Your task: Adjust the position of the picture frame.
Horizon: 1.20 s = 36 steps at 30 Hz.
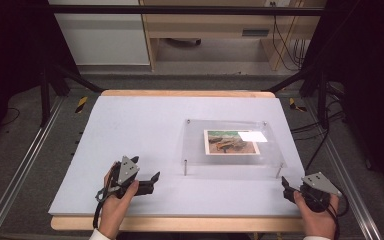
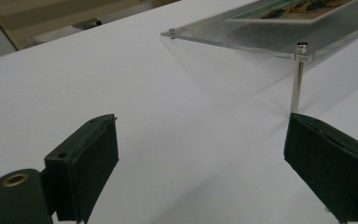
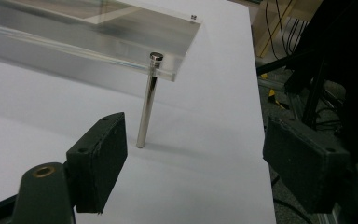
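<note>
Wide white rectangular table top [image 1: 130, 130] with a pale wood edge is taking up most of the high view, sitting between dark metal rails on a grey floor; clear acrylic rectangular plate [image 1: 232, 127] is standing raised above the white surface on thin silver metal corner posts, right of centre and toward the far half of the table, nothing touching it; small landscape-format colour picture card [image 1: 231, 142] is lying flat under or in the clear plate near its middle, glare patch on its upper right corner; left gripper [image 1: 150, 184], black with a grey three-cornered plate on top, is resting low over the near left part of the table in the person's left hand [image 1: 116, 202], jaws standing wide apart with only bare white surface between them, pointing right toward the plate's near left post [image 2: 297, 84], which is rising just beyond the right-hand jaw in the left gripper view, not touching it as far as I can tell; right gripper [image 1: 286, 190] is sitting at the near right edge of the table in the right hand [image 1: 316, 212], jaws also spread wide and gripping nothing, the near right post [image 3: 147, 100] standing beyond the gap, closer to the left-hand jaw in the right gripper view, apart from both pads
</note>
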Tool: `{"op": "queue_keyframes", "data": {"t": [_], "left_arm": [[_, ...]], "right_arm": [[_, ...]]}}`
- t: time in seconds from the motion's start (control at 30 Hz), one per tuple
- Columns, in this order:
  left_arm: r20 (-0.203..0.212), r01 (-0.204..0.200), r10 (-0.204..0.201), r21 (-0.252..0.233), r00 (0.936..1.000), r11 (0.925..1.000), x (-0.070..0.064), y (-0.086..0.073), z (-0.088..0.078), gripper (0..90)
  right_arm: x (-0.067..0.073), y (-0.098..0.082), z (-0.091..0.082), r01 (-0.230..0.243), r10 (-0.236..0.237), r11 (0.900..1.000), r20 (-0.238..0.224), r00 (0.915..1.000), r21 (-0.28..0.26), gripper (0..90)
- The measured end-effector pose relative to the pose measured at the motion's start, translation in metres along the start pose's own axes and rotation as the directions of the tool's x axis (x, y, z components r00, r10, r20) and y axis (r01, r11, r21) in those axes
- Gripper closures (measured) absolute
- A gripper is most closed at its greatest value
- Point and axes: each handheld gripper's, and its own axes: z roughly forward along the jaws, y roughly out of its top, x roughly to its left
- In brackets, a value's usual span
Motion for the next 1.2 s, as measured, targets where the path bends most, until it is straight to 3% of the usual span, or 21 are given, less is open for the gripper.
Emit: {"op": "queue_keyframes", "data": {"t": [0.2, 0.23, 0.33, 0.4, 0.6, 0.7, 0.73, 0.9, 1.0, 1.2], "left_arm": [[0.025, -0.001, 0.002, -0.022, 0.9997, 0.9998, -0.001, 0.002, 0.001, 8.4], [0.055, -0.012, 0.013, -0.030, 0.9984, 0.9995, -0.002, 0.003, 0.001, 7.4], [0.077, -0.022, 0.026, -0.041, 0.9967, 0.9989, -0.004, 0.004, 0.002, 6.3], [0.119, -0.021, 0.027, -0.047, 0.9925, 0.9987, -0.006, 0.006, 0.003, 6.2], [0.178, 0.021, -0.012, -0.045, 0.9840, 0.9988, -0.010, 0.009, 0.003, 6.1], [0.196, 0.018, -0.009, -0.040, 0.9805, 0.9991, -0.011, 0.009, 0.003, 6.2], [0.214, -0.003, 0.013, -0.045, 0.9767, 0.9990, -0.014, 0.009, 0.003, 6.2], [0.232, 0.003, 0.011, -0.060, 0.9727, 0.9982, -0.023, 0.010, 0.002, 4.6], [0.227, 0.013, 0.004, -0.072, 0.9738, 0.9973, -0.024, 0.010, -0.001, 4.6], [0.225, 0.077, -0.065, -0.048, 0.9723, 0.9958, -0.016, 0.008, -0.002, 4.9]], "right_arm": [[0.000, -0.001, 0.001, -0.010, 0.010, 1.000, -0.021, 0.9997, 0.017, 17.8], [0.001, -0.001, 0.003, -0.023, 0.024, 0.999, -0.030, 0.9992, 0.028, 14.4], [0.001, -0.001, 0.005, -0.032, 0.033, 0.999, -0.038, 0.9987, 0.030, 12.7], [0.001, -0.001, 0.007, -0.036, 0.038, 0.999, -0.051, 0.9980, 0.029, 12.7], [0.002, -0.001, 0.009, -0.049, 0.052, 0.998, -0.109, 0.9927, 0.027, 16.3], [0.002, -0.002, 0.007, -0.043, 0.046, 0.999, -0.130, 0.9904, 0.021, 22.6], [0.003, -0.002, 0.006, -0.048, 0.049, 0.999, -0.136, 0.9895, 0.013, 23.0], [0.002, -0.002, 0.001, -0.063, 0.061, 0.998, -0.131, 0.9895, -0.011, 24.0], [0.003, -0.003, 0.000, -0.076, 0.074, 0.997, -0.123, 0.9897, -0.013, 24.0], [0.003, 0.002, 0.008, -0.076, 0.076, 0.997, -0.088, 0.9932, 0.002, 23.4]]}}
